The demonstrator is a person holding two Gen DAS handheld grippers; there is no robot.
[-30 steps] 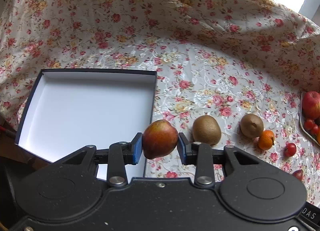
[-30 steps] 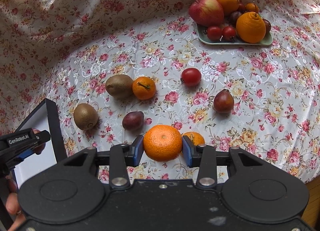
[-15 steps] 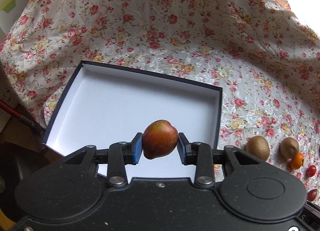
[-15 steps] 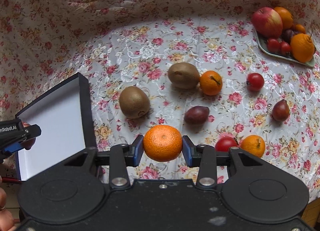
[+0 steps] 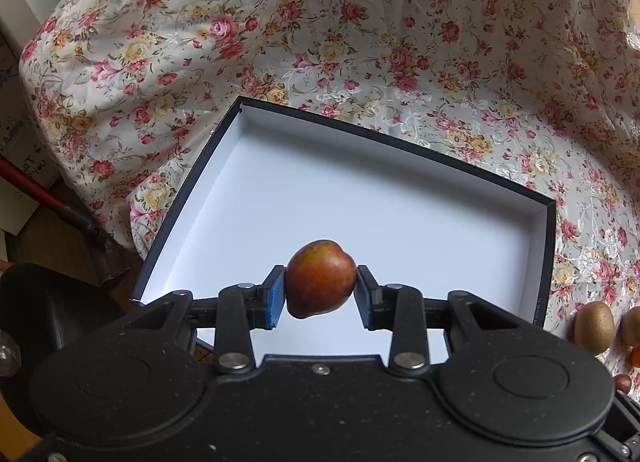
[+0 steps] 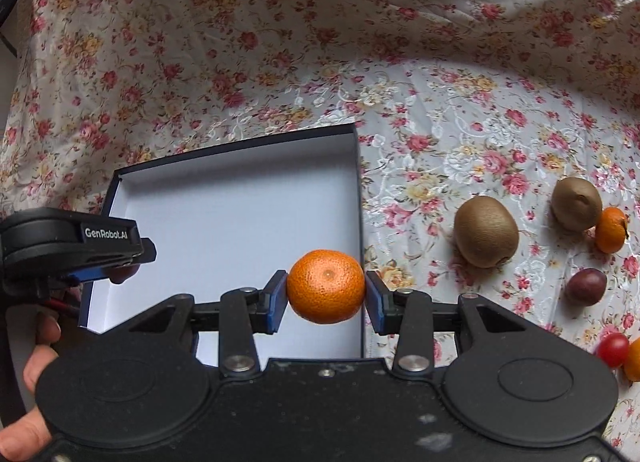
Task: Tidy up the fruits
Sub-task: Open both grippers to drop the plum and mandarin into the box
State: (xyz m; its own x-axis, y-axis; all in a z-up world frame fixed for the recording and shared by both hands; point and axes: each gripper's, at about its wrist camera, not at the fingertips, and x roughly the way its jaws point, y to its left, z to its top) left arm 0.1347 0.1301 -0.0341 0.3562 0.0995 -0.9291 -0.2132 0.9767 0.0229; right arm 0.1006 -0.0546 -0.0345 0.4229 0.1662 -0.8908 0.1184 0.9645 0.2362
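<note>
My left gripper (image 5: 320,290) is shut on a red-brown plum-like fruit (image 5: 320,277) and holds it above the near part of the white-lined dark box (image 5: 348,198). My right gripper (image 6: 326,294) is shut on an orange mandarin (image 6: 326,285) and holds it over the right wall of the same box (image 6: 236,206). The left gripper (image 6: 76,246) shows in the right wrist view at the box's left side, with the fruit's dark tip (image 6: 122,272) under it. The box holds no fruit.
On the floral cloth right of the box lie two kiwis (image 6: 486,230) (image 6: 576,203), a small mandarin (image 6: 610,230), a dark purple fruit (image 6: 586,286) and a cherry tomato (image 6: 612,349). A kiwi (image 5: 594,326) shows at the left wrist view's right edge. The cloth rises behind.
Both grippers have swung left with their fruits. The left one went from the box's right edge to over its inside. The right one came from the loose fruits to the box's right wall.
</note>
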